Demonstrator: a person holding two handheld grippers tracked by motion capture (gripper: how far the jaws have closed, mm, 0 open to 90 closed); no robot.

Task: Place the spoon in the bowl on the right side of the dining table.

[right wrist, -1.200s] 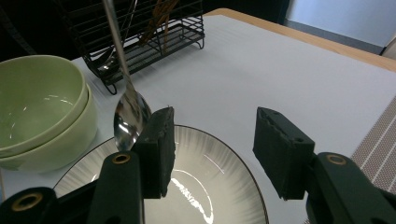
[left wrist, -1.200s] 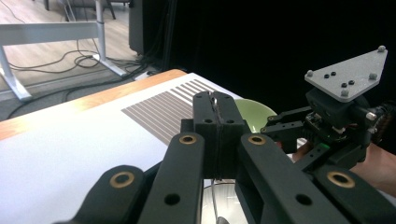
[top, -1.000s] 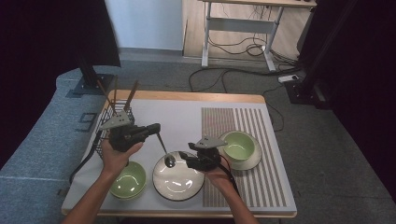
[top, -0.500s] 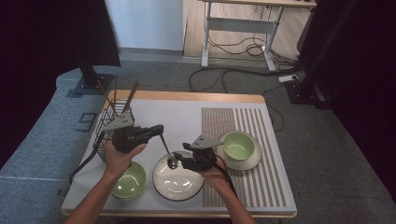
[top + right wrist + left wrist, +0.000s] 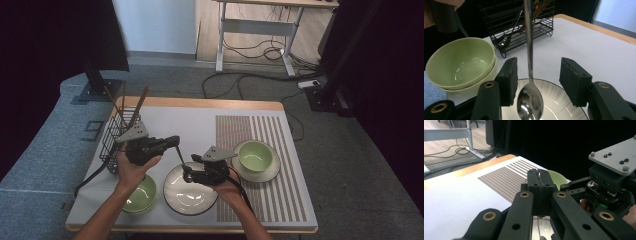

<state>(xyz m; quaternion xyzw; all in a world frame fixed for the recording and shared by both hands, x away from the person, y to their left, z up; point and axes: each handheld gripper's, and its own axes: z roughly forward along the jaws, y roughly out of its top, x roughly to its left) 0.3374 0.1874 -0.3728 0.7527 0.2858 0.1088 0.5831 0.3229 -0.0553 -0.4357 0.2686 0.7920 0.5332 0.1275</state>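
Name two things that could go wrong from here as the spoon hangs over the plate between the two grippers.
1. The left gripper pinches only the handle tip of the spoon, so it may swing or slip and clatter onto the plate.
2. The right gripper stands open around the spoon without touching it; closing off-centre could knock it toward the stacked green bowls.

Your high view looks forward and down from above your side of the table, far enough to take in the whole top and the floor beyond. Your left gripper view rides close behind its jaws, facing across the striped mat. Your right gripper view faces the wire basket at close range. All three views share the plate region, where the spoon hangs
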